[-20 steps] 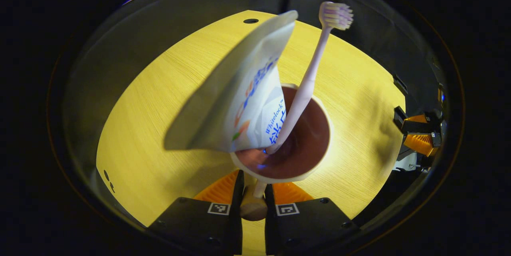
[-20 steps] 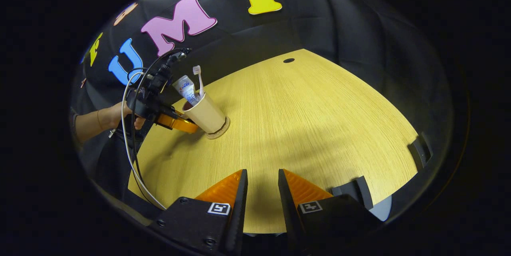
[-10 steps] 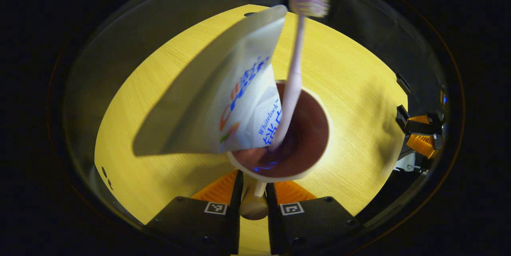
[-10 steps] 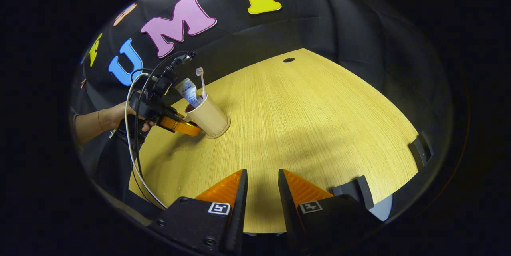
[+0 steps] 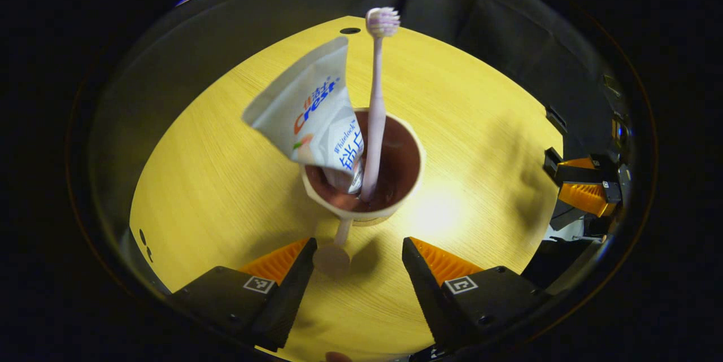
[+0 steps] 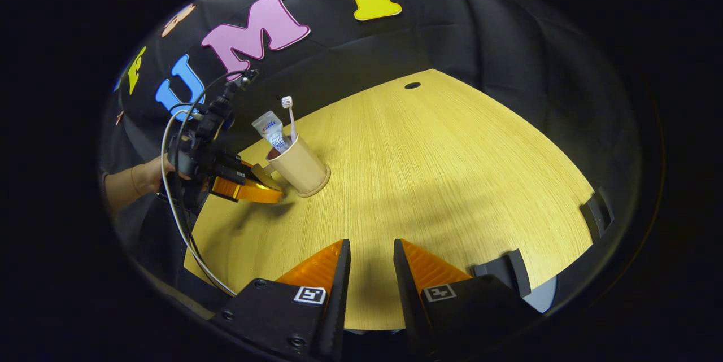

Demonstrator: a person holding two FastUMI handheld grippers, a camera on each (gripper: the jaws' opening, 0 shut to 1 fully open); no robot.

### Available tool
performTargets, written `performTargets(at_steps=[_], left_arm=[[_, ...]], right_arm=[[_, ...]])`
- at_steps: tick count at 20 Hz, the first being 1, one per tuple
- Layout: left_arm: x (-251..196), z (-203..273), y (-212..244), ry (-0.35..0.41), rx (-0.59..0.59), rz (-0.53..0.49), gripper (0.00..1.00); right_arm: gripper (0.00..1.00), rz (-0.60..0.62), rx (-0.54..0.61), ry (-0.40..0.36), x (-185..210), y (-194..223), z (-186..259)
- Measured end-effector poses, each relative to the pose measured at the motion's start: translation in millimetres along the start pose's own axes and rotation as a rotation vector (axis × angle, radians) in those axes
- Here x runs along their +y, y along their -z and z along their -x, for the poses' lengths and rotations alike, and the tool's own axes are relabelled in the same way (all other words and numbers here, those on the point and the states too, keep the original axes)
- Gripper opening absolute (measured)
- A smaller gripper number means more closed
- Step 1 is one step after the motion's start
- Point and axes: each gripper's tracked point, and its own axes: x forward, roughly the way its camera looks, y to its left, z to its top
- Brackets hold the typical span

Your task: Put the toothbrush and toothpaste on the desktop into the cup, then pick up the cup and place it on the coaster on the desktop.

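Cup (image 5: 361, 212): upright on coaster (image 6: 323, 183), holding toothbrush (image 5: 375, 108) and toothpaste (image 5: 313, 119).
Left gripper (image 5: 356, 249): fingers spread, just off the cup.
Right gripper (image 6: 370, 260): narrow gap, empty.

Tan cup (image 5: 361, 212), maroon inside; pink toothbrush (image 5: 375, 108); white/blue toothpaste (image 5: 316, 119); yellow woodgrain desktop (image 5: 226, 181).

The toothpaste (image 5: 316, 119) tube bears printed brand lettering in blue and red; square coded markers sit on both tools.
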Motion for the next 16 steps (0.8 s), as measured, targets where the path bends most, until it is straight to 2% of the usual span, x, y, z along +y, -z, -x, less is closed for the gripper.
performTargets(at_steps=[5, 10, 11, 12, 13, 14, 15, 16], left_arm=[[13, 51, 3, -0.065, -0.148, 0.049, 0.93], [36, 106, 17, -0.147, -0.299, 0.159, 0.93], [40, 114, 21, -0.163, -0.322, 0.187, 0.93], [42, 120, 25, -0.171, -0.342, 0.212, 0.93], [43, 126, 30, -0.18, -0.365, 0.238, 0.93], [42, 133, 36, -0.183, -0.388, 0.271, 0.93], [42, 137, 43, -0.183, -0.406, 0.306, 0.93], [40, 140, 50, -0.186, -0.422, 0.342, 0.93]], right_arm=[[0.48, 0.019, 0.016, -0.037, 12, -6, -11], [0.47, 0.053, 0.035, -0.087, 30, -17, -22], [0.31, 0.059, 0.039, -0.098, 35, -20, -24], [0.47, 0.064, 0.046, -0.111, 39, -22, -27], [0.31, 0.067, 0.053, -0.122, 44, -23, -29], [0.47, 0.072, 0.058, -0.132, 49, -25, -31], [0.47, 0.077, 0.062, -0.141, 53, -28, -33], [0.31, 0.083, 0.066, -0.149, 56, -31, -35]])
